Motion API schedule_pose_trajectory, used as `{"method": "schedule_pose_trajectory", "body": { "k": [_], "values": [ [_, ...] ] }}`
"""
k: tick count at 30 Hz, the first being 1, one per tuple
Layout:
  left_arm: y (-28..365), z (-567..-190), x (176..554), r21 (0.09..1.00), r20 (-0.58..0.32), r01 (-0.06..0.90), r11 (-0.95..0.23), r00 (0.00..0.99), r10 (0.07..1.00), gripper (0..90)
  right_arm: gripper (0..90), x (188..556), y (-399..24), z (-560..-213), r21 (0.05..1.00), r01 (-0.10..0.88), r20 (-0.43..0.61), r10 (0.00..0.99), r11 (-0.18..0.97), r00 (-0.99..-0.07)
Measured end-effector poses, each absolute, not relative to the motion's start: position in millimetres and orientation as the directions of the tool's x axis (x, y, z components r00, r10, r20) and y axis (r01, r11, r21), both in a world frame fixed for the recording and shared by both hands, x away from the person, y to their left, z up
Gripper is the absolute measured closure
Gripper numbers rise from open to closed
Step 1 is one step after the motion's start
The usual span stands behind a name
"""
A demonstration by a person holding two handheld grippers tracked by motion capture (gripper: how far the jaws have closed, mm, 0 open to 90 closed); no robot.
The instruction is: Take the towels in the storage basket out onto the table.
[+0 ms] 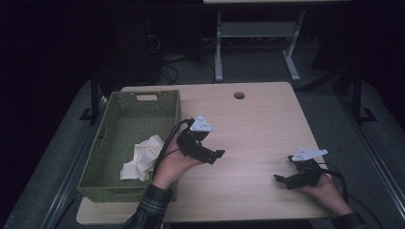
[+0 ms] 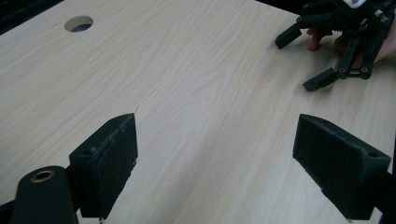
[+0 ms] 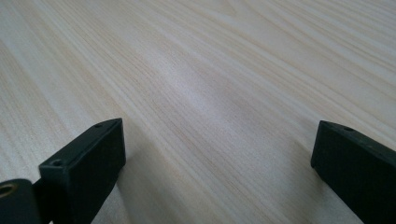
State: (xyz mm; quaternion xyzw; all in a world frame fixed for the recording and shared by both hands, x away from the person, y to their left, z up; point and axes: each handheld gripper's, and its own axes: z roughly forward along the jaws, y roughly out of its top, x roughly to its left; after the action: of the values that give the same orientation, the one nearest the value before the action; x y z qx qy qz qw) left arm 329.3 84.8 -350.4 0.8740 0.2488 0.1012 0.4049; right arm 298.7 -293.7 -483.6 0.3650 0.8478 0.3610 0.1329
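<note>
The left hand-held gripper [image 1: 217, 153] hovers over the light wooden table [image 1: 258, 124] just beside the green woven plastic basket [image 1: 165, 102] at the table's left edge, jaws spread wide and empty, wrist raised from a plaid sleeve [image 1: 150, 205]. The right hand-held gripper [image 1: 282, 180] sits low near the table's front right corner, released too, pointing left. A crumpled white cloth [image 1: 141, 160] lies inside the basket.

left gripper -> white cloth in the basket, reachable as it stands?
Probably yes. The left gripper is open and holds nothing, just right of the green basket, whose top is open. The white cloth lies uncovered inside; only the near wall stands between.
</note>
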Motion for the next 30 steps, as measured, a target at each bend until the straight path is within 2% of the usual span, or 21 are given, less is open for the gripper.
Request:
{"method": "schedule_pose_trajectory", "body": {
  "k": [16, 30],
  "values": [
    [122.8, -336.7, 332.1, 0.77, -0.035, 0.376, -0.515, 0.831, 0.555, 14.4, 2.8, 299.2, -293.1, -483.5, 0.708, 0.523, 0.037, 0.714, 0.475, -0.699],
    [158.9, -328.7, 331.5, 0.771, -0.015, 0.41, -0.487, 0.776, 0.63, 14.4, 2.8, 299.2, -293.1, -483.6, 0.708, 0.522, 0.037, 0.714, 0.475, -0.7]
  ]
}}
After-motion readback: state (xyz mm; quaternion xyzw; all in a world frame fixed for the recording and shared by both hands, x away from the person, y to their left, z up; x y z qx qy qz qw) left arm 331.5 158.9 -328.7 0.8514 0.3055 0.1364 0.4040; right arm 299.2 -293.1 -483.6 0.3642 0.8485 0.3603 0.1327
